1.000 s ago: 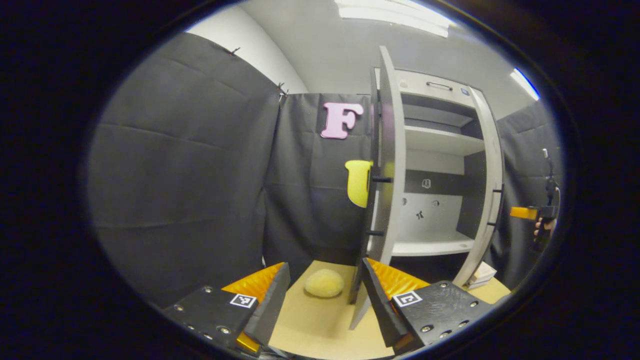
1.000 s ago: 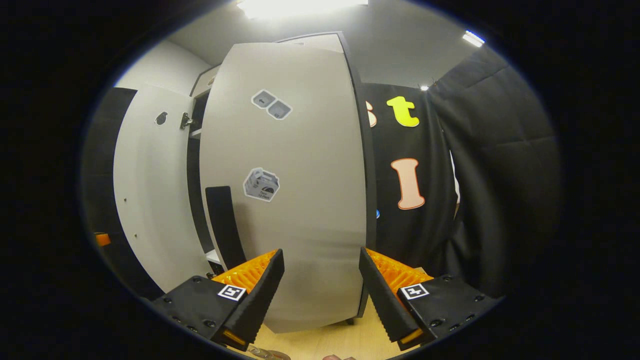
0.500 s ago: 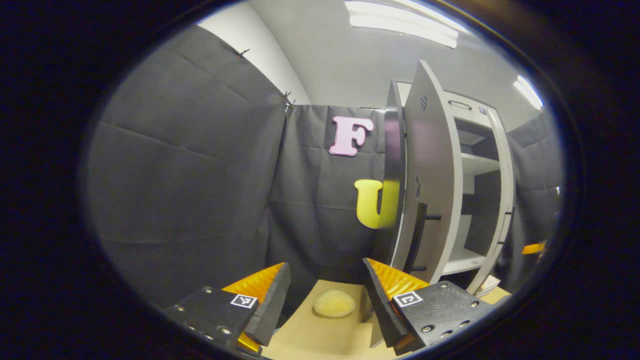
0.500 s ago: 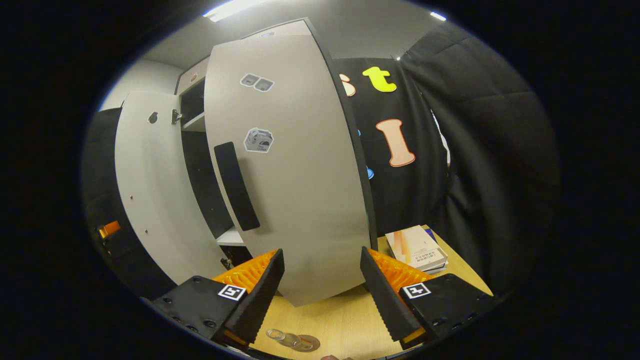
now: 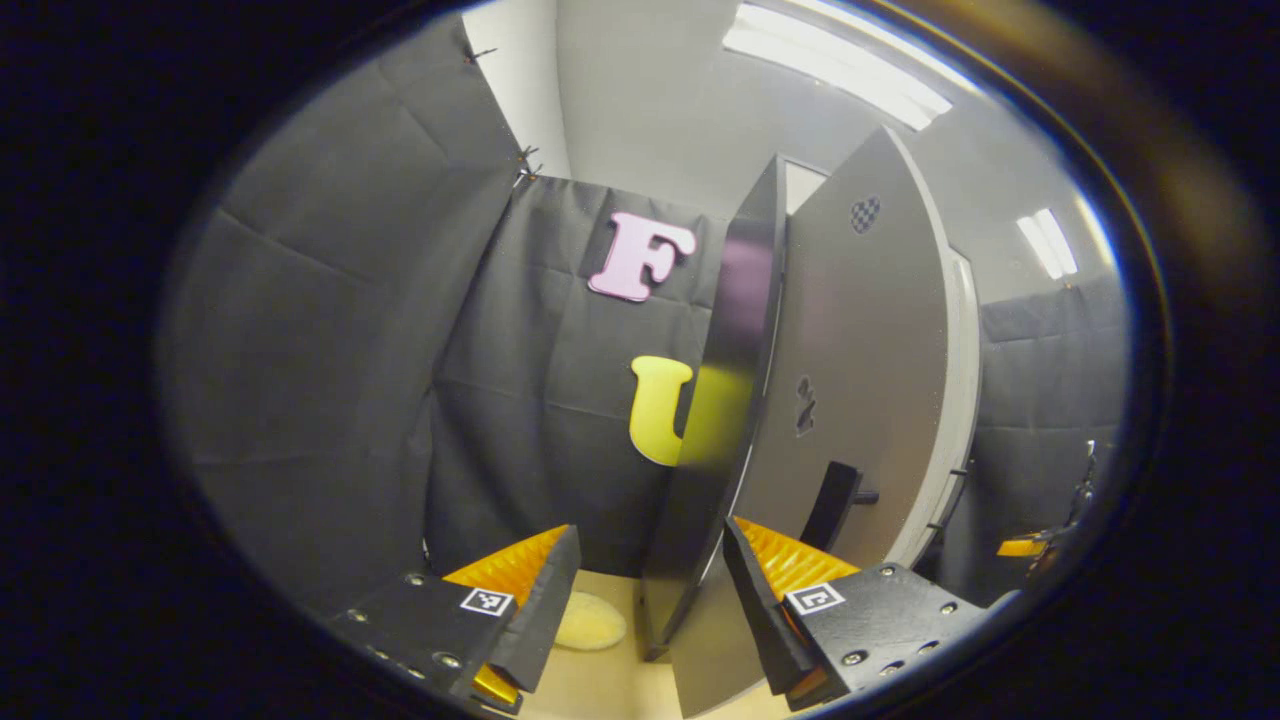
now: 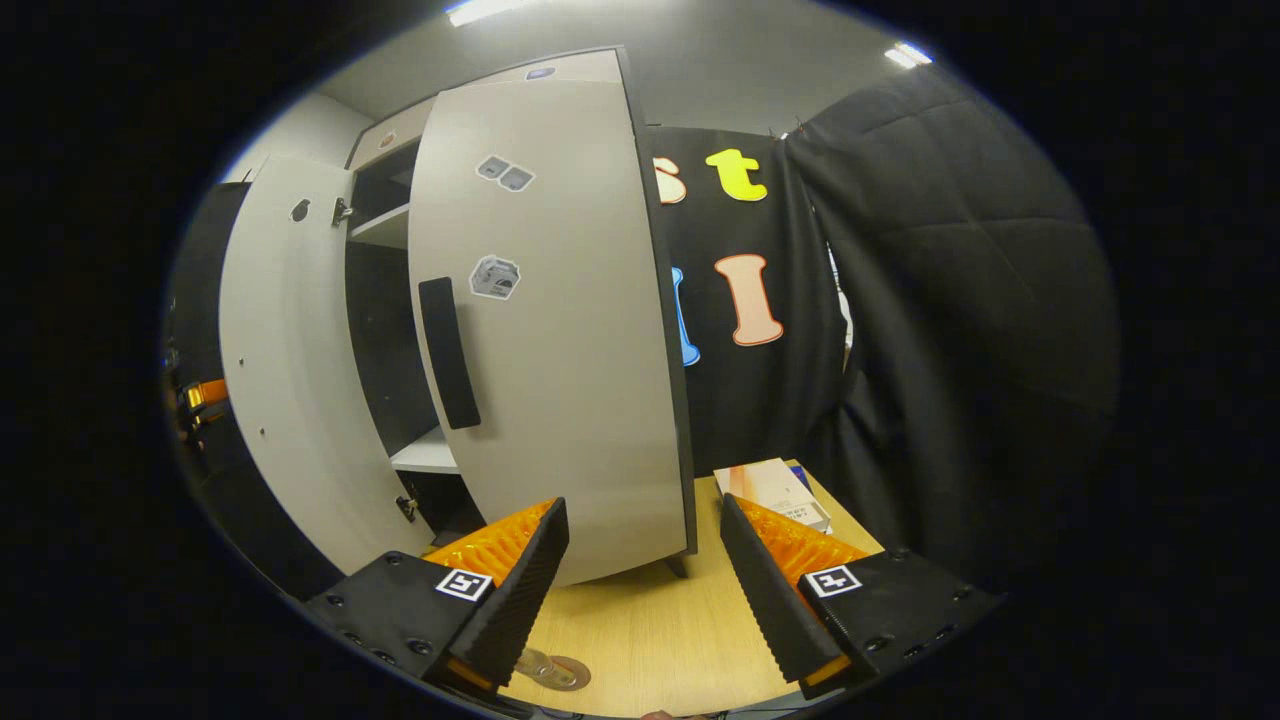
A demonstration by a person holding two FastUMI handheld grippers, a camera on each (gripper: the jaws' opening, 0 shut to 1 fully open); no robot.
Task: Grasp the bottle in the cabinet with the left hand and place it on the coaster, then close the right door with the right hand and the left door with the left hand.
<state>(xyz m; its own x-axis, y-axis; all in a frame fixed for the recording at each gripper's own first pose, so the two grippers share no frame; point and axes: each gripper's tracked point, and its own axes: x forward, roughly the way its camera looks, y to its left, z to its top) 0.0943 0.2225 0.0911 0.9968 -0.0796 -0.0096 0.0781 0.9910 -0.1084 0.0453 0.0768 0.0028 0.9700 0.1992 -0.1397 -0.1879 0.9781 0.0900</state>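
Up close, the left gripper (image 5: 650, 600) has its jaws spread apart, nothing between them but air and the thin leading edge of the left door (image 5: 850, 380) — a flat, smooth grey panel with a glossy dark edge band and a dark bar handle (image 5: 828, 492) low on its face. Whether either finger touches that edge cannot be told. Below and just left of the door's edge, a pale, fuzzy round pad (image 5: 590, 620) lies on the light wood tabletop (image 5: 600, 690), next to the left finger. Black quilted cloth hangs close on the left, leaving only a narrow strip of open room beside the door.

From the right gripper view, the right gripper (image 6: 645, 590) is likewise open and holds nothing, hovering level above the tabletop (image 6: 650, 640), pointing at the cabinet (image 6: 400, 300). The right door (image 6: 560, 330), matte grey with a dark rectangular handle (image 6: 448, 352) and small stickers, stands just ahead of the fingertips, apart from them — still ajar, with dark shelving showing in the gap to its left. The left door (image 6: 290, 370) stands open beyond that gap. A clear bottle on a round coaster (image 6: 550, 668) sits low, near the left finger. Some stacked books (image 6: 775, 490) lie ahead of the right finger, by the cloth wall. At far left, the other gripper (image 6: 200, 395) shows beside the left door's edge.
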